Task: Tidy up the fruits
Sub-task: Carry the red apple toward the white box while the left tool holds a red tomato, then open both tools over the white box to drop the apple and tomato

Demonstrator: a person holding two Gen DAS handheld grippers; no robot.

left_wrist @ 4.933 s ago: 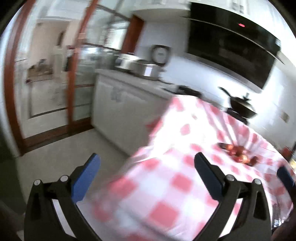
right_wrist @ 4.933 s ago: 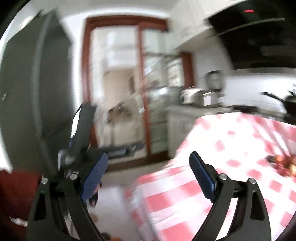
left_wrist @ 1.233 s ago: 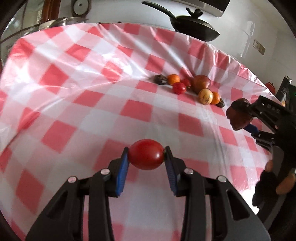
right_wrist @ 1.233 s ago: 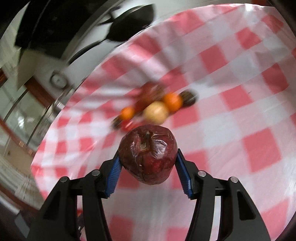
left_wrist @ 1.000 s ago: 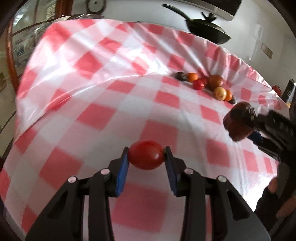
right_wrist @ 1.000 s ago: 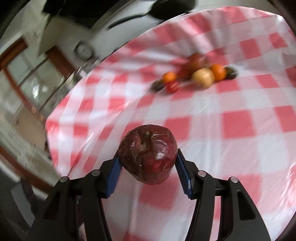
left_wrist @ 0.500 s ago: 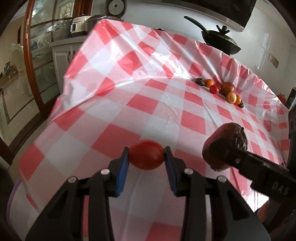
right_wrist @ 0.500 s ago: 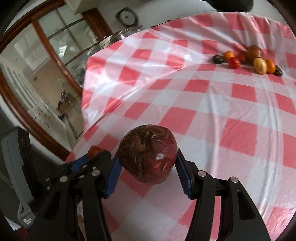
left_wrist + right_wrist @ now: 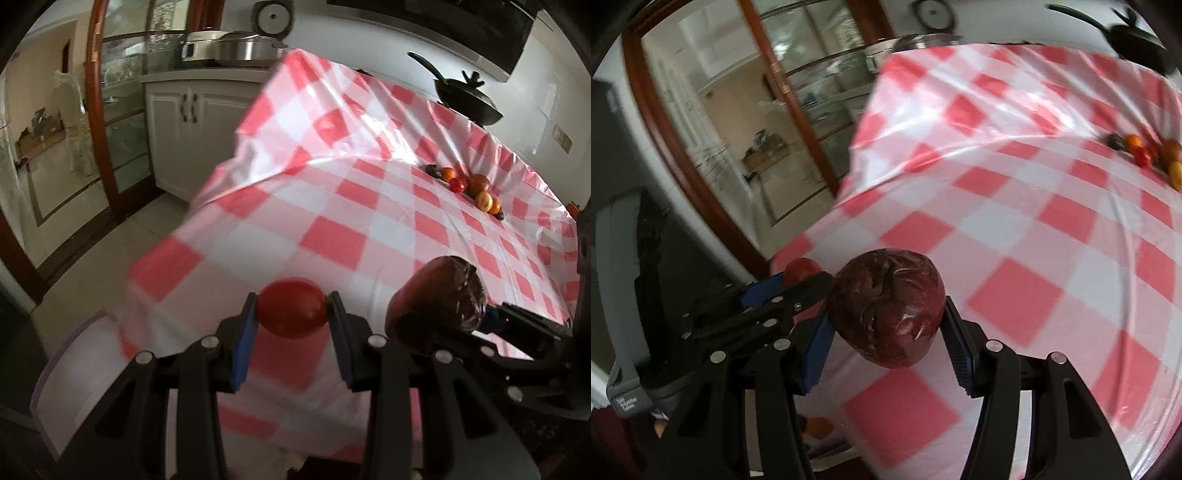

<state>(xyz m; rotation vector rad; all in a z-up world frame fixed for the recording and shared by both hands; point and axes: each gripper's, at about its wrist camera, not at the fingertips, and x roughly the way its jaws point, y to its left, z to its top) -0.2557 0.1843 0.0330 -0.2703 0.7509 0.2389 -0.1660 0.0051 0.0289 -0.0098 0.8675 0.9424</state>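
Left claw clamping tomato, container edge cropped, blurred

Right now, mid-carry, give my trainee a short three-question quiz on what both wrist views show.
1. True or false: the left gripper is empty.
2. What does the right gripper hold: (a) an orange, (b) a dark red wrinkled fruit, (c) nothing?
3. Where is the remaining fruit cluster?

Key:
1. False; its fingers clamp a red tomato.
2. b.
3. On the far side of the checked tablecloth, near the black pan.
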